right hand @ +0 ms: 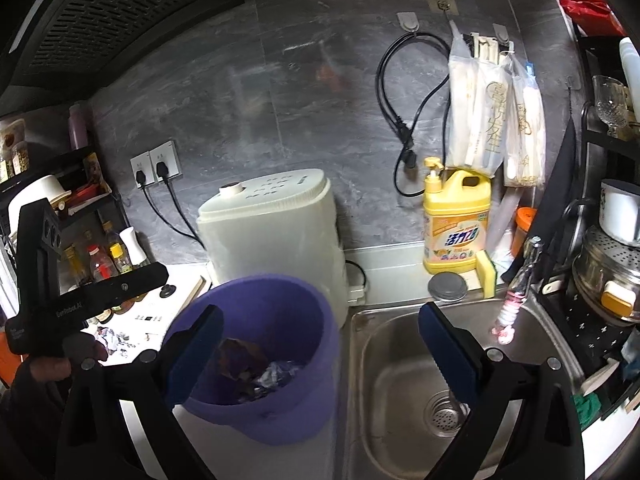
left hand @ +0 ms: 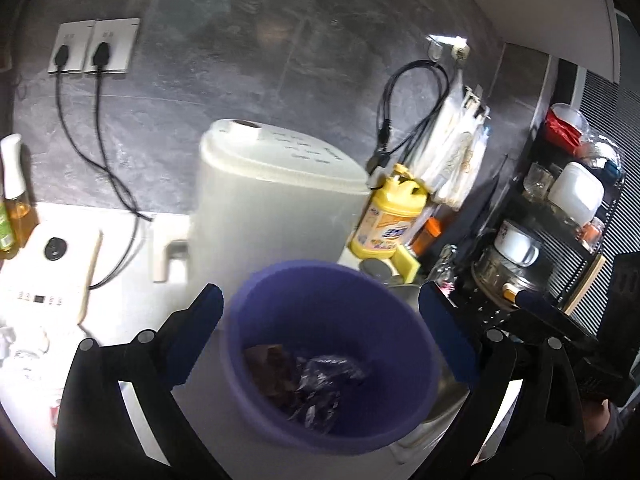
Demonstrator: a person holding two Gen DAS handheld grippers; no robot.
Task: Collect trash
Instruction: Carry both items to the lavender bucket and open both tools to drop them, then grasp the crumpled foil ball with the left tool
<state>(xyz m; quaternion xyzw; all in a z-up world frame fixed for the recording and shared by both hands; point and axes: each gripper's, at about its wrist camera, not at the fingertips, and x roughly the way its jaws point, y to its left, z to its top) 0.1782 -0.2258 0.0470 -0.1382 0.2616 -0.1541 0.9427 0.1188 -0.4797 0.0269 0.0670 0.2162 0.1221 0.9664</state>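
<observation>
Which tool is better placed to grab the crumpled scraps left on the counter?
Probably left. Its tool is open, and the crumpled scraps lie on its side of the purple bin. The right tool, also open, faces the sink.

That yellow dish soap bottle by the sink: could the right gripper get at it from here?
Probably yes. The right gripper is open, and only the empty sink lies between it and the yellow bottle, which stands on the back ledge.

White appliance (right hand: 276, 232) beside sink (right hand: 400, 432); yellow detergent bottle (right hand: 456, 228) behind.
</observation>
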